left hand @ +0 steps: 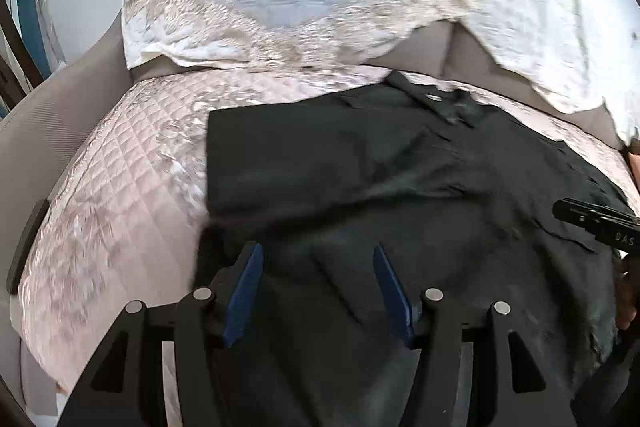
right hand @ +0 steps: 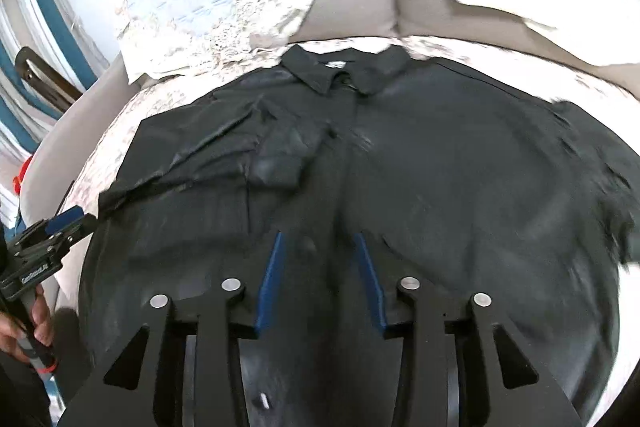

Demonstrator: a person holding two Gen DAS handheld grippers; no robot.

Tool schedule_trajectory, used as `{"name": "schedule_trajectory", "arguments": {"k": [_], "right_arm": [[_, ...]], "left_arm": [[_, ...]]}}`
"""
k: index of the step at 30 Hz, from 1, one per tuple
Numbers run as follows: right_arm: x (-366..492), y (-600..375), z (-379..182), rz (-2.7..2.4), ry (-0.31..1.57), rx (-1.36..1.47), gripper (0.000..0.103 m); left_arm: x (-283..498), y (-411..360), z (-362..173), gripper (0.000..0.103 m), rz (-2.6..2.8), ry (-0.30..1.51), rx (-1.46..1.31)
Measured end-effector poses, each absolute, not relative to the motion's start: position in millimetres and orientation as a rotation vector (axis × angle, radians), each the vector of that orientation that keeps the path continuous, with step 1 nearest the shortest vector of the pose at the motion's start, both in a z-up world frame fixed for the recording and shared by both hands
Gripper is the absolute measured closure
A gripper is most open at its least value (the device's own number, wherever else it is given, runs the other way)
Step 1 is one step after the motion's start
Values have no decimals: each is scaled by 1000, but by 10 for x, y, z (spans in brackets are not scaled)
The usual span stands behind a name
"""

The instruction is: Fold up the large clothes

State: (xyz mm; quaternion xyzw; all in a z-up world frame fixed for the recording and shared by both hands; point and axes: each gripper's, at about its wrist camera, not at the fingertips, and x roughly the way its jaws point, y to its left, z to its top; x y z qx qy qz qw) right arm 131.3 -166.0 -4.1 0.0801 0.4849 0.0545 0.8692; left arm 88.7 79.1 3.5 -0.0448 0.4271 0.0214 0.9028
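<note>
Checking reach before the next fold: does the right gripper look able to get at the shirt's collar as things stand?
Probably yes. The right gripper hangs open over the black shirt, and the collar lies uncovered straight ahead at the far edge, with nothing between.

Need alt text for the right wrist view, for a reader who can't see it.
A black collared shirt lies front-up on a quilted sofa cover, its left sleeve folded inward. The right gripper hovers open above it; the left gripper is at the left edge.

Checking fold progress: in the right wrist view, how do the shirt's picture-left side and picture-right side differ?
The picture-left side is creased, its sleeve drawn in over the front; the picture-right side lies smooth and spread out. The picture-left side's edge is straight; the picture-right side's is blurred. Both are black, on the quilted cover.
</note>
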Motion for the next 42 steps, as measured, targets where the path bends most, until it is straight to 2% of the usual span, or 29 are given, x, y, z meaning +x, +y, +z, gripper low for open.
{"name": "schedule_trajectory", "arguments": {"k": [9, 19, 23, 25, 34, 42], "right_arm": [[409, -1951, -6, 54, 1000, 202, 63], [127, -2175, 209, 9, 942, 199, 63], [100, -2376, 210, -27, 925, 236, 49], [82, -2528, 188, -58, 919, 265, 49], [174, -3582, -50, -242, 912, 441, 47], [176, -4952, -305, -447, 836, 681, 43]], "left_arm": [[364, 126, 123, 42, -33, 893, -74], [261, -215, 343, 41, -64, 840, -43], [289, -278, 346, 38, -84, 837, -50], [323, -291, 306, 38, -87, 847, -52], [634, -141, 23, 38, -36, 906, -54], [882, -41, -146, 37, -3, 936, -80]]}}
